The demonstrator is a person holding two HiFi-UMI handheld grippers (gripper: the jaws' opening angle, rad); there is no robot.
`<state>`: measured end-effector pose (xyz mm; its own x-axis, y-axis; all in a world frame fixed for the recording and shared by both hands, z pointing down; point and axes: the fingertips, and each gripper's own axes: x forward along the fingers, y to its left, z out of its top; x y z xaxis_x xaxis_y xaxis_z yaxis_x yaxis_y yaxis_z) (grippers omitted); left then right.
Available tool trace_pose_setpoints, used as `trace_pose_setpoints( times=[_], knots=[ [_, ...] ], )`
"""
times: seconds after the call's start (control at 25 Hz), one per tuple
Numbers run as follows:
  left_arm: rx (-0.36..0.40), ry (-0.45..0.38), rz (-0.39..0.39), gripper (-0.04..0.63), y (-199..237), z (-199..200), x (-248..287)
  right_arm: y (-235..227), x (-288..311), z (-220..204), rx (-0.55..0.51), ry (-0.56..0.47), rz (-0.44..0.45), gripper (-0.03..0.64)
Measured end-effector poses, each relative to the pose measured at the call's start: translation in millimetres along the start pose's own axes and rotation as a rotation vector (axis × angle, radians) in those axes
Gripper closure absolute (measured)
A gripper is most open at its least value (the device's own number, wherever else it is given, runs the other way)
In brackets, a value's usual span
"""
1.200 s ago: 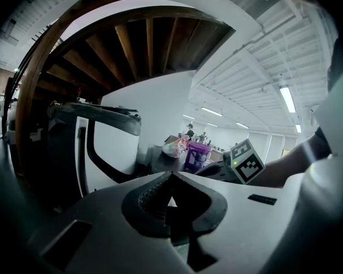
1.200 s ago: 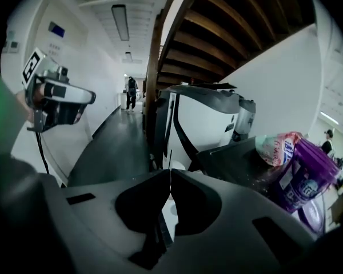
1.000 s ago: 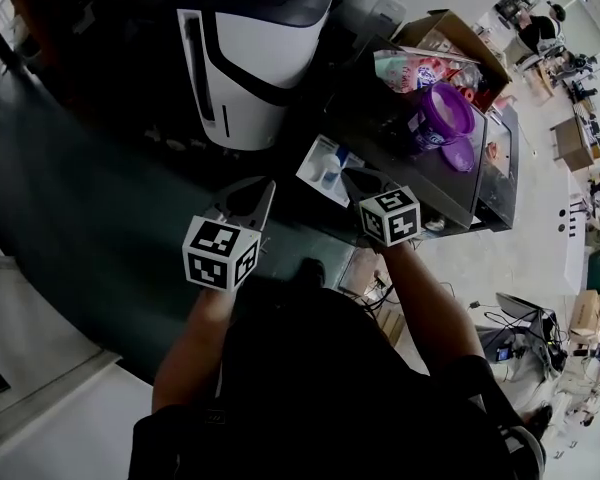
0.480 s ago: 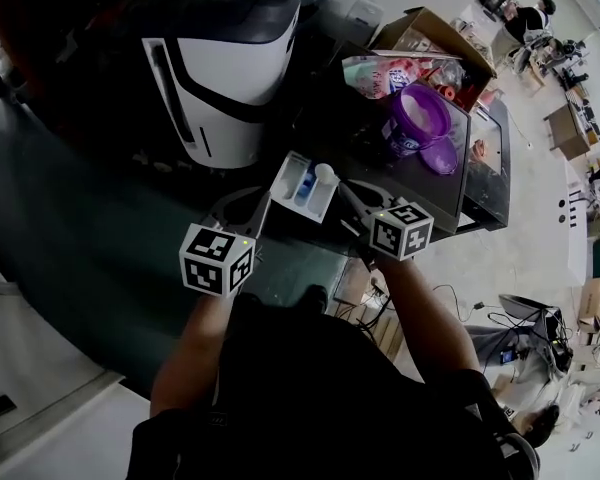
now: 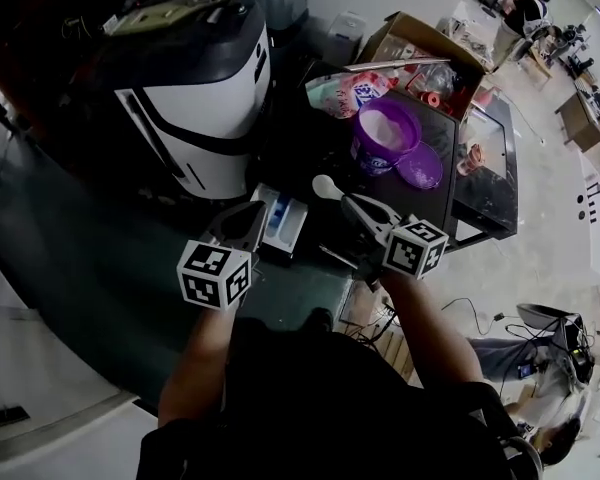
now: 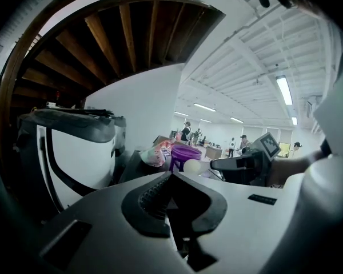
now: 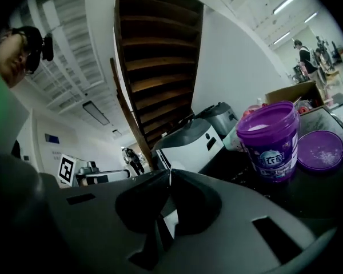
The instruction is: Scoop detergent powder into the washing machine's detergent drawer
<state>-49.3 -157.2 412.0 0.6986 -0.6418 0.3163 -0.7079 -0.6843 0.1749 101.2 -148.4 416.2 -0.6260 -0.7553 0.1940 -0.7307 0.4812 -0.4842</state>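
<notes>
The white washing machine (image 5: 195, 118) stands at the upper left, its detergent drawer (image 5: 280, 223) pulled out below it. An open purple detergent tub (image 5: 383, 133) with white powder stands on a dark tabletop (image 5: 435, 203), its lid (image 5: 420, 165) lying beside it. My right gripper (image 5: 352, 203) is shut on the handle of a white scoop (image 5: 325, 185), which hangs between drawer and tub. My left gripper (image 5: 252, 213) is shut and empty, just left of the drawer. In the right gripper view the tub (image 7: 270, 137) and lid (image 7: 323, 150) lie ahead on the right.
An open cardboard box (image 5: 420, 38) and a pink printed bag (image 5: 355, 93) sit behind the tub. A dark floor mat (image 5: 90, 238) spreads on the left. People work at desks far off at the upper right (image 5: 525, 13). A wooden staircase (image 7: 154, 50) rises overhead.
The scoop in my right gripper has moved from above the drawer to the right, toward the tub. My left gripper stays beside the drawer. The head camera has shifted.
</notes>
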Motion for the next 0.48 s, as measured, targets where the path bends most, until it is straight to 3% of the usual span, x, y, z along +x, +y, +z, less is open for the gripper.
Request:
trace_pose_setpoints(
  times=[0.32, 0.48],
  knots=[
    [-0.007, -0.043, 0.071, 0.588, -32, 31, 23, -33, -59, 41, 0.177, -0.131, 0.118, 0.597],
    [0.021, -0.069, 0.13, 0.588, -36, 48, 23, -42, -73, 54, 0.204, -0.162, 0.157, 0.597]
  ],
)
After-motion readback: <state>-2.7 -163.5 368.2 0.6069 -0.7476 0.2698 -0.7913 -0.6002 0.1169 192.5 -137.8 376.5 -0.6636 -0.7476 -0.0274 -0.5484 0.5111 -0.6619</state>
